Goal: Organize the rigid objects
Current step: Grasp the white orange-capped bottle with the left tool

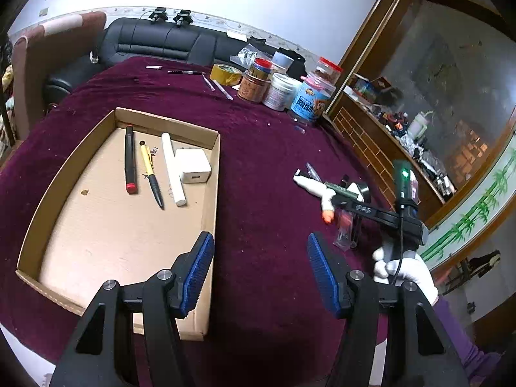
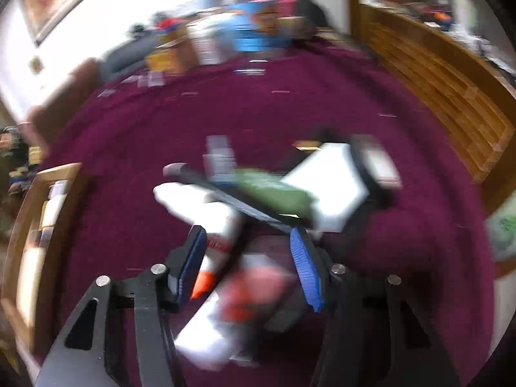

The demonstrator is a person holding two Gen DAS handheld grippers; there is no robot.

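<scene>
A shallow cardboard box (image 1: 213,213) lies on the purple cloth at the left. In it lie a black pen with a red end (image 1: 130,158), a yellow and black pen (image 1: 152,175), a white stick (image 1: 172,167) and a white charger (image 1: 192,165). My left gripper (image 1: 260,267) is open and empty, over the box's right wall. To the right is a pile of loose items: a white tube with an orange tip (image 1: 317,193), a clear case with something red (image 1: 346,225), a white block (image 2: 329,183). My right gripper (image 2: 248,258) is open, just over this pile; its view is blurred.
Jars and tubs (image 1: 283,87), a yellow tape roll (image 1: 225,74) and several pens (image 1: 222,88) stand at the table's far edge. A black sofa (image 1: 154,42) is behind. A wooden cabinet (image 1: 371,138) runs along the right.
</scene>
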